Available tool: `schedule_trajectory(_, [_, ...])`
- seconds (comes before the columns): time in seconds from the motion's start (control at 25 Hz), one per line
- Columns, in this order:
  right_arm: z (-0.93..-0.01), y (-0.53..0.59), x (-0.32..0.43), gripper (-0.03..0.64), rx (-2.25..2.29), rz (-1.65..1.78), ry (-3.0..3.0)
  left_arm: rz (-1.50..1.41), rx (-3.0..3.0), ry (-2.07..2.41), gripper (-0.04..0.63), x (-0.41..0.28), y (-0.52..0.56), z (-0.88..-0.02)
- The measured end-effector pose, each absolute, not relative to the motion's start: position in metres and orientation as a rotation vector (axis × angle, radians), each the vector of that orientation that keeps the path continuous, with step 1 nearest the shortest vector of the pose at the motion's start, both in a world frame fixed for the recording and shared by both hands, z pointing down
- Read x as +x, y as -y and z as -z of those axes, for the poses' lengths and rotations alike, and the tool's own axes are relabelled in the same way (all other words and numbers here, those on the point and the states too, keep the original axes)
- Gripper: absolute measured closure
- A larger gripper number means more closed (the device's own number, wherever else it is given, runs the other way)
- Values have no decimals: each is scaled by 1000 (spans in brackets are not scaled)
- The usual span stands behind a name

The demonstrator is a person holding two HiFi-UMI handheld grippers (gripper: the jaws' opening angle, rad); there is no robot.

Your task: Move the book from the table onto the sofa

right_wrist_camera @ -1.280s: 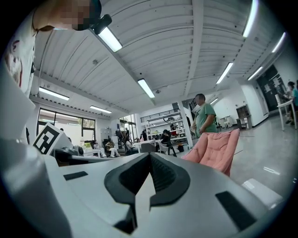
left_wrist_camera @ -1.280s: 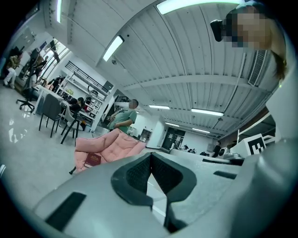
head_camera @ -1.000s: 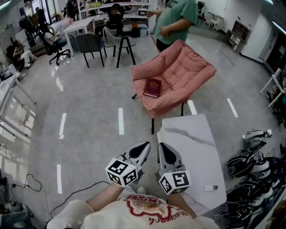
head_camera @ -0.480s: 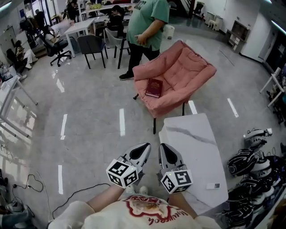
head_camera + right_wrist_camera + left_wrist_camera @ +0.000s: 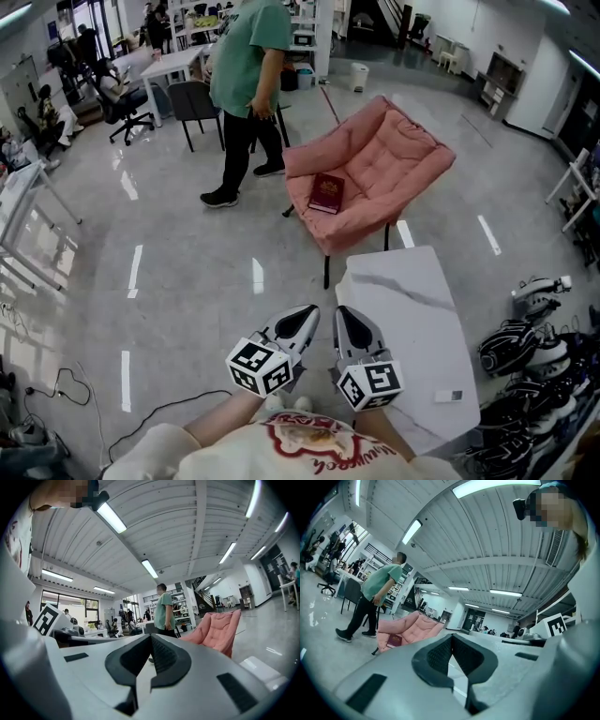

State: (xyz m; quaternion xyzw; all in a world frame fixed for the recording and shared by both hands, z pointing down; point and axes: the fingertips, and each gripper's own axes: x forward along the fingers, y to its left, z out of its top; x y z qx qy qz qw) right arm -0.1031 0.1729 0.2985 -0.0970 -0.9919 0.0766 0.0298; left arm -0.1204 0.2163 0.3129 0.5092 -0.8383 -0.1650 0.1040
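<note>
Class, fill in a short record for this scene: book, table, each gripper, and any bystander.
book: dark red, lying on the seat of the pink sofa
table: white, this side of the sofa, no book on it
left gripper: shut, empty, over the floor
right gripper: shut, empty, by the table's left edge
bystander: green shirt, left of the sofa

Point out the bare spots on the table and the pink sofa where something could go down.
The white table is almost all bare; only a small flat object lies near its nearer right corner. On the pink sofa, the seat right of the red book is free. Crowded: helmets on the floor right of the table.
</note>
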Motion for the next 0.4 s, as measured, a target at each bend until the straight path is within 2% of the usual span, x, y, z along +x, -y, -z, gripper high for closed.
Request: schedule_trajectory(0.4, [-300, -177, -107, 617, -333, -315, 3042, 482, 1506, 2465, 591, -122, -215, -314])
